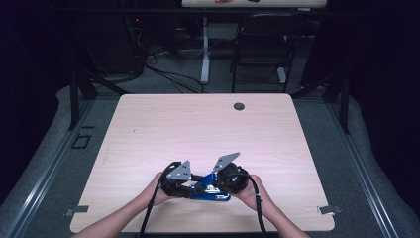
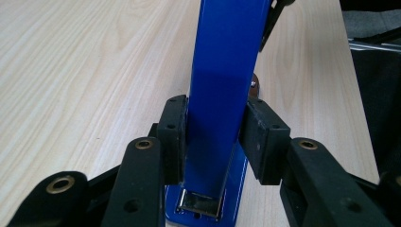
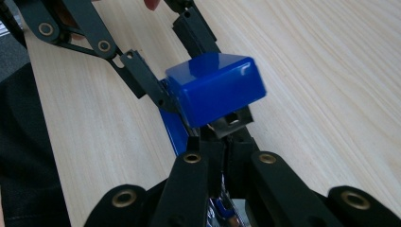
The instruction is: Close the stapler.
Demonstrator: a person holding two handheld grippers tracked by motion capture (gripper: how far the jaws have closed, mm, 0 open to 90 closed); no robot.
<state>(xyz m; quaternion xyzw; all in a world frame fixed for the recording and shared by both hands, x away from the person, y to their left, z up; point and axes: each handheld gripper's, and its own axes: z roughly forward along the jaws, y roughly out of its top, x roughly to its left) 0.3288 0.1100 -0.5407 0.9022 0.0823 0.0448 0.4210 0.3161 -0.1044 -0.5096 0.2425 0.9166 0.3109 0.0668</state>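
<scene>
A blue stapler [image 1: 210, 191] lies near the front edge of the wooden table [image 1: 198, 124], between both hands. My left gripper [image 2: 215, 137] is shut on the stapler's raised blue top arm [image 2: 222, 71], one pad pressing on each side; the base and a metal plate [image 2: 201, 203] show below. My right gripper [image 3: 222, 146] comes from the opposite end with its jaws almost together, shut on the stapler's lower part just under the blue head [image 3: 215, 87]. The left gripper's fingers [image 3: 142, 80] clamp the arm behind that head. In the high view the two grippers [image 1: 190, 184] [image 1: 220, 181] meet over the stapler.
A dark round grommet [image 1: 239, 106] sits at the table's far side. Behind the table stand a black chair [image 1: 262, 44] and a white desk leg [image 1: 204, 49] among floor cables. Tape marks [image 1: 329, 209] lie at the front corners. Cables trail back along both forearms.
</scene>
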